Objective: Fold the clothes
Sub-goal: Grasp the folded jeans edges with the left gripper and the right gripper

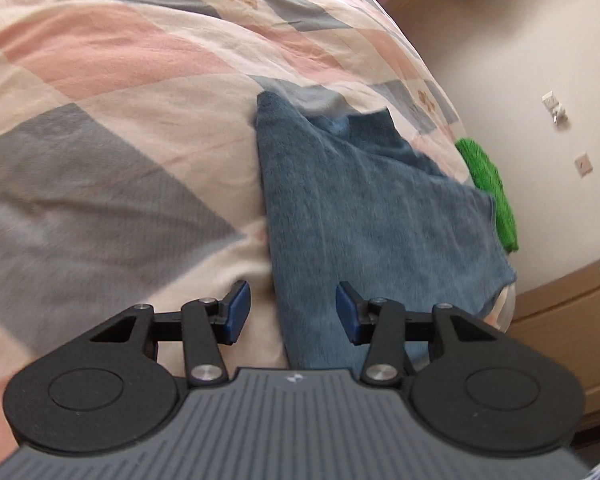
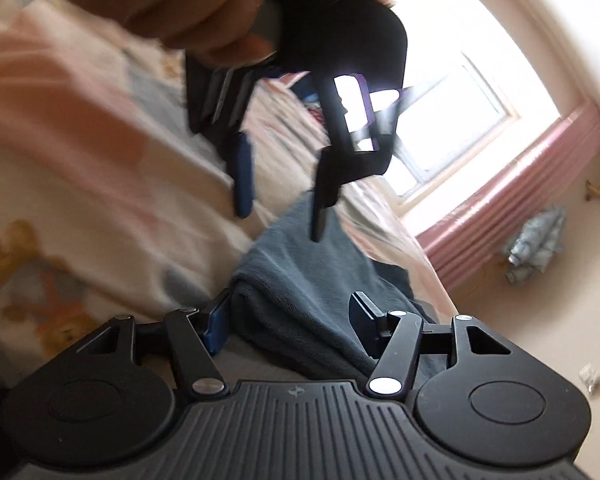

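A: Closest to us, the left hand-held gripper [image 1: 292, 312] hung over the bed with its blue pads spread wide and nothing between them.

B: And what lay right under it?

A: The near edge of the blue towel [image 1: 364, 216], which ran away from the pads across the checked bedspread [image 1: 112, 120]. It lay near the bed's right edge, and its far end was rumpled, one corner pushed up into a peak.

B: How about the other side?

A: The right hand-held gripper [image 2: 290, 320] was spread apart too. A bunched fold of the towel [image 2: 300, 292] sat between its pads. The left pad looked to be against the cloth, but the right pad stood clear of it, so nothing was clamped.

B: Farther on in that view?

A: The left hand-held gripper [image 2: 280, 208] showed up there from outside, tips pointing down, above the towel's far end. The person's hand [image 2: 188, 4] gripped its handle at the top, heavily blurred.

B: And past the towel?

A: A green knitted piece [image 1: 490, 188] lay beside the towel's far right edge, at the brink of the bed. Beyond that were pale floor [image 1: 520, 60], a wooden cabinet [image 1: 564, 336] at the right, and a few small scraps I couldn't make out. Farthest off, a bright window [image 2: 468, 92] stood above a pink radiator [image 2: 512, 208].
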A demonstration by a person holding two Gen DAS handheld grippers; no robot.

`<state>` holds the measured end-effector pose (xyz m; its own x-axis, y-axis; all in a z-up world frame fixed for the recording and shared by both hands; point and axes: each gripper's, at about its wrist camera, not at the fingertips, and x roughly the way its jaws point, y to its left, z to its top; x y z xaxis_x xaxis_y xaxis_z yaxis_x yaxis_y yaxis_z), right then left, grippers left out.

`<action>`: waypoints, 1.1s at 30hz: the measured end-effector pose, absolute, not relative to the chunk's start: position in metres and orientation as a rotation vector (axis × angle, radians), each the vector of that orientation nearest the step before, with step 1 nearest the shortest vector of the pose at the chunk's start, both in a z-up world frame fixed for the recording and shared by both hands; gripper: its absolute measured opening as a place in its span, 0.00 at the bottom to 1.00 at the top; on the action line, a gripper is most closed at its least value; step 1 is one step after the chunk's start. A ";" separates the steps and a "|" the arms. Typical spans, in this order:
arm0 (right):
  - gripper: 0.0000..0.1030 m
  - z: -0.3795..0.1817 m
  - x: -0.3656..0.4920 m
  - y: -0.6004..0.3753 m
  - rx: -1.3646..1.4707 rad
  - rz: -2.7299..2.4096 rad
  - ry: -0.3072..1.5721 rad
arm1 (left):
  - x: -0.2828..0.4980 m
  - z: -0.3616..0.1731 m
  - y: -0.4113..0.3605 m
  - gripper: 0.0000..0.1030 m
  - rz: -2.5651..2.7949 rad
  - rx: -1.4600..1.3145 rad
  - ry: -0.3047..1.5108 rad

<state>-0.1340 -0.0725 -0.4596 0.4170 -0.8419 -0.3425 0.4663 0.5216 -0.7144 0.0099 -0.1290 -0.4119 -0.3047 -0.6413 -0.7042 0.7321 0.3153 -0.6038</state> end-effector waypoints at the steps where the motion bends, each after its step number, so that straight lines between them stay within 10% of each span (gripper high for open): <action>1: 0.54 -0.459 -0.135 -0.073 -0.575 -0.890 0.743 | 0.014 -0.415 -0.135 0.40 -1.358 0.079 1.310; 11: 0.49 -0.475 -0.123 -0.077 -0.692 -0.886 0.760 | 0.034 -0.422 -0.182 0.21 -1.401 -0.008 1.292; 13: 0.27 -0.469 -0.124 -0.082 -0.663 -0.868 0.756 | 0.035 -0.419 -0.181 0.13 -1.417 -0.040 1.293; 18: 0.21 -0.449 -0.132 -0.079 -0.667 -0.914 0.706 | 0.039 -0.415 -0.186 0.13 -1.421 -0.084 1.307; 21: 0.43 -0.468 -0.117 -0.083 -0.751 -0.920 0.796 | 0.042 -0.430 -0.196 0.14 -1.376 -0.059 1.348; 33: 0.15 -0.422 -0.154 -0.128 -0.393 -0.796 0.660 | 0.034 -0.396 -0.192 0.11 -1.464 -0.131 1.286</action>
